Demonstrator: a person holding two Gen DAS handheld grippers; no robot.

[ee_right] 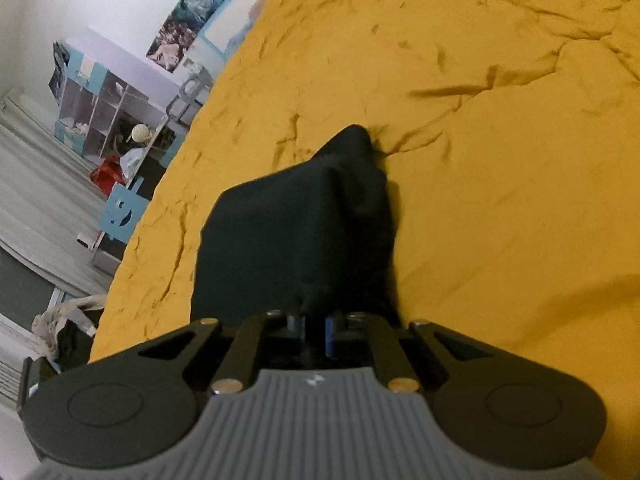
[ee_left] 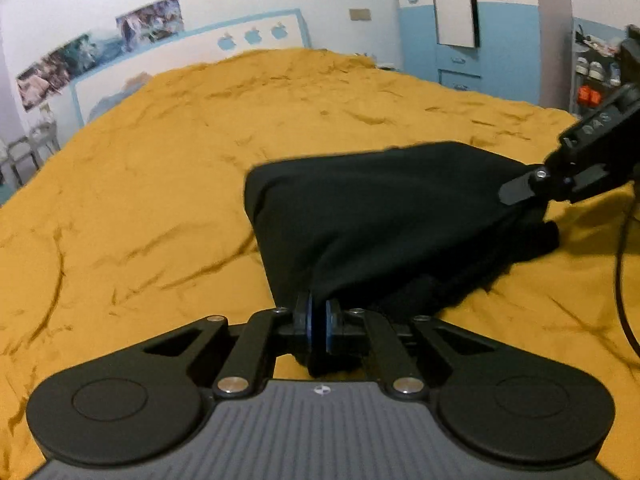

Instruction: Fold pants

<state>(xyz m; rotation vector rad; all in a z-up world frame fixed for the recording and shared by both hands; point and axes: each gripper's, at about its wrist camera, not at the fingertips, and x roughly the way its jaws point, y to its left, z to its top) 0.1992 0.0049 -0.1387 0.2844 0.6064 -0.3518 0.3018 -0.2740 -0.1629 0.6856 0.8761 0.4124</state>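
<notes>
Black pants point(ee_left: 380, 216) on yellow bedspread point(ee_left: 140, 200): left gripper point(ee_left: 319, 322) and right gripper point(ee_right: 316, 330) each pinched fabric; uneven pull risked skewed fold.

black pants point(ee_left: 384, 216), folded, lifted over bedspread point(ee_left: 160, 200)

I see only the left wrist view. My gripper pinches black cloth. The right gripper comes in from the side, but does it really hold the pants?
Observer: Yes. In its own view the right gripper is shut on the pants.
Operator: Does the cloth hang free?
Observer: No. Its far tip rests on the yellow bedspread.
Operator: What lies beyond that bed edge?
Observer: A blue chair on the floor.
</notes>
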